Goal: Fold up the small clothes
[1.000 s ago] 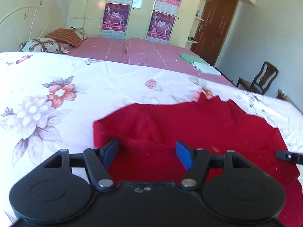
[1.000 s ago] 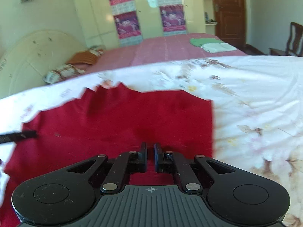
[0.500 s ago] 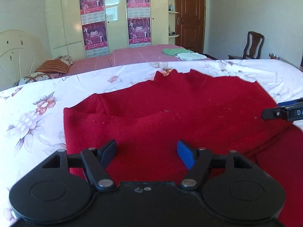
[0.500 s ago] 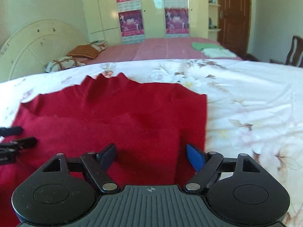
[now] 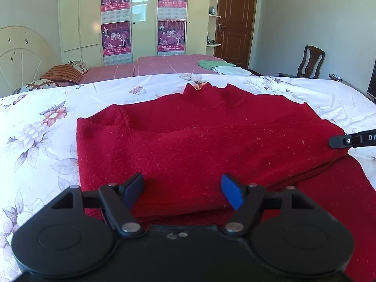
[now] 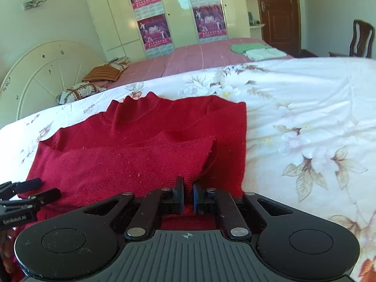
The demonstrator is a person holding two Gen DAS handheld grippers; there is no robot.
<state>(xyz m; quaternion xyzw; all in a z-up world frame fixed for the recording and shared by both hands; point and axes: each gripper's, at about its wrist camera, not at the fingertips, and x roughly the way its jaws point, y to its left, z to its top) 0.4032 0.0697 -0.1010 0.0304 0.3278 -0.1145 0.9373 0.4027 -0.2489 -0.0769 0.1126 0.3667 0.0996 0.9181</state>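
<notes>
Right hand-held gripper (image 6: 187, 196) reclosed on sweater (image 6: 131, 164)

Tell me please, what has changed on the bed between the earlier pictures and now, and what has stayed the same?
The right gripper opened half a second ago and has now shut on a fold of the red sweater, which bunches up between its pads. The left gripper has just been opening a little further and grips nothing. The folded-over upper layer now shows more fully. The floral bedspread and the folded clothes behind stayed as they were.
</notes>
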